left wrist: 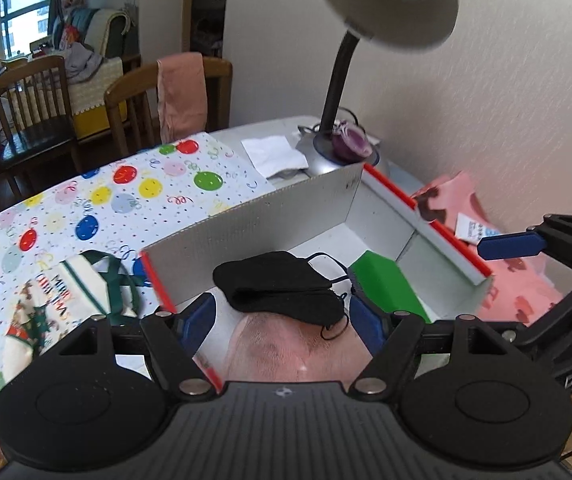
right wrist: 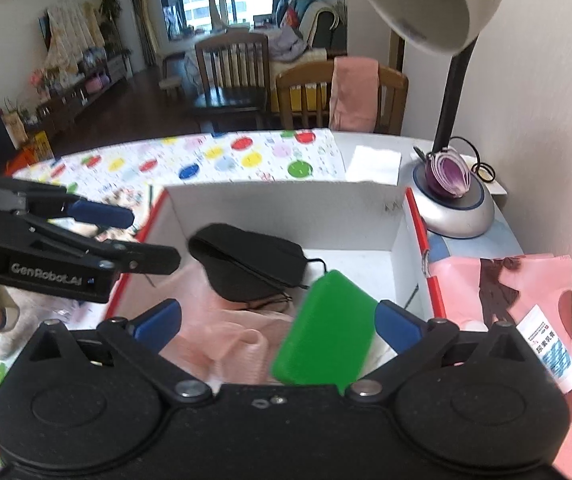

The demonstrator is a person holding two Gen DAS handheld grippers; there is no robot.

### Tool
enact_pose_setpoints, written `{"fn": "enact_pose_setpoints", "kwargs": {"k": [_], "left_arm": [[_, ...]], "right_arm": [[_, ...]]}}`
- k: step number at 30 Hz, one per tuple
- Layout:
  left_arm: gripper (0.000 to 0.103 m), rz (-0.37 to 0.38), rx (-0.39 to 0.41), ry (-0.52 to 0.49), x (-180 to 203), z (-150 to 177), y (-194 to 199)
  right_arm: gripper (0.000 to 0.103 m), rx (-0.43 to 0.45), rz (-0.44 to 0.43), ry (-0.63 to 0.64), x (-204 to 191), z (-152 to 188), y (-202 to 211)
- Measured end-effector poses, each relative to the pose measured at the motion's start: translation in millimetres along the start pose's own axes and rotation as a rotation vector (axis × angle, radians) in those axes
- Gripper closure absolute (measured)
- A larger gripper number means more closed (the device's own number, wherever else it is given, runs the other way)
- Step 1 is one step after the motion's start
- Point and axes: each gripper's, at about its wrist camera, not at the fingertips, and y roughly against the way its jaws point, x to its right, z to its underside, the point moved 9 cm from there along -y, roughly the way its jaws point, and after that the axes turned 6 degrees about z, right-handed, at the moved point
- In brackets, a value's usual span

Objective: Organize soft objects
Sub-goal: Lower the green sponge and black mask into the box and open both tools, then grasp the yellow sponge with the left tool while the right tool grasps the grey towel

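Black face mask [left wrist: 282, 290] folded in half, lying inside the white box [left wrist: 270, 216] toward its far wall, on top of a pale pink cloth [left wrist: 286, 348]. Long axis roughly across the box, left wall to right wall in the left wrist view; in the right wrist view [right wrist: 246, 266] slanting from the far left down toward the near right, ear loops trailing off the right end. Matte, dark, slightly puffed along the fold. Green block [right wrist: 326, 332] at the near right of the box, tilted, blurred in the right wrist view, lower edge hidden behind the gripper body; whether soft or rigid, cannot tell. Pink cloth [right wrist: 230, 336] rumpled, largely cut off by both gripper bodies.

Left tongs [left wrist: 282, 320] wide open over the near part of the box, blue pads either side of the mask, gripping nothing; whether the pads touch it, hard to judge. Right tongs [right wrist: 278, 326] also spread wide, holding nothing, green block between the fingers but contact unclear.

Box with red-edged rim standing at the right end of the surface, near the wall. Christmas-print bag [left wrist: 58, 304] just left of the box on the balloon-patterned cloth [left wrist: 134, 188]. Pink packet [right wrist: 526, 300] just right of the box. Desk lamp [right wrist: 452, 208] at the far right corner, head partly cut off by the top edge.
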Motion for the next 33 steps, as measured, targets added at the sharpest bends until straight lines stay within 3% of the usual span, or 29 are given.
{"fn": "enact_pose_setpoints", "kwargs": {"k": [17,20,26,33], "left_arm": [[0.029,-0.012,0.153,0.068,-40.6,46.4,138.2],[0.020,-0.026,0.168,0.081,-56.3,61.6,162.8],[0.015,-0.070,0.204,0.096,-90.0,93.1,211.3],[0.002,-0.093,0.241,0.138,-128.9,129.4,255.4]], "right_arm": [[0.000,0.130,-0.073,-0.038,-93.4,-6.7,65.6],[0.000,0.130,-0.097,-0.036,-117.8,-4.6,67.8],[0.000,0.123,-0.138,-0.017,-170.9,4.6,66.5],[0.000,0.104,-0.156,0.013,-222.7,16.0,59.3]]}}
